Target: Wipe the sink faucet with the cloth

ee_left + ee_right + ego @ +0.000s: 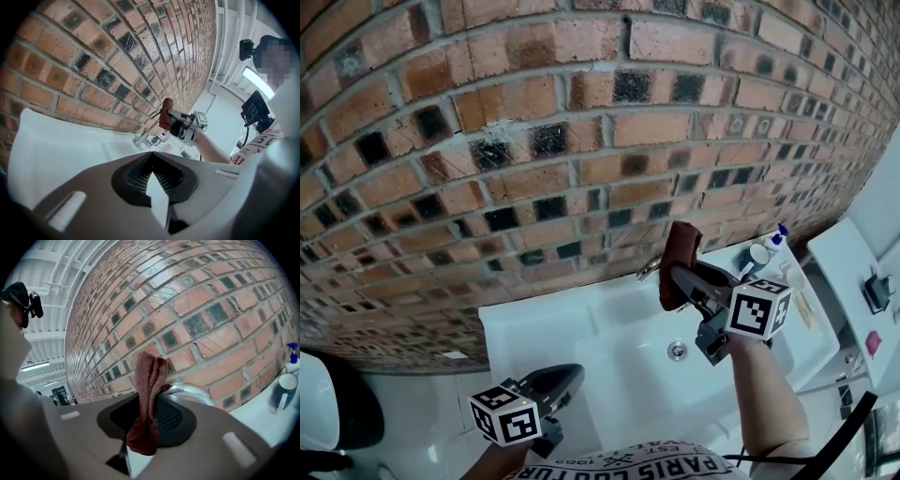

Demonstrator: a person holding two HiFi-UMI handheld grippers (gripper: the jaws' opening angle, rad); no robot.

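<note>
My right gripper (682, 277) is shut on a dark red cloth (679, 262), held up against the brick wall just above the chrome faucet (649, 272) at the back of the white sink (581, 323). In the right gripper view the cloth (147, 399) stands folded between the jaws with the faucet's curved spout (190, 393) right behind it. My left gripper (562, 384) hangs low over the sink's front left edge, shut and empty. From the left gripper view, the cloth (165, 117) and the faucet (141, 138) show far off.
A brick wall (534, 141) rises behind the sink. The drain (677, 351) lies in the basin. A spray bottle (776, 240) and a blue cup (756, 256) stand at the sink's back right. A white counter (853, 281) lies further right.
</note>
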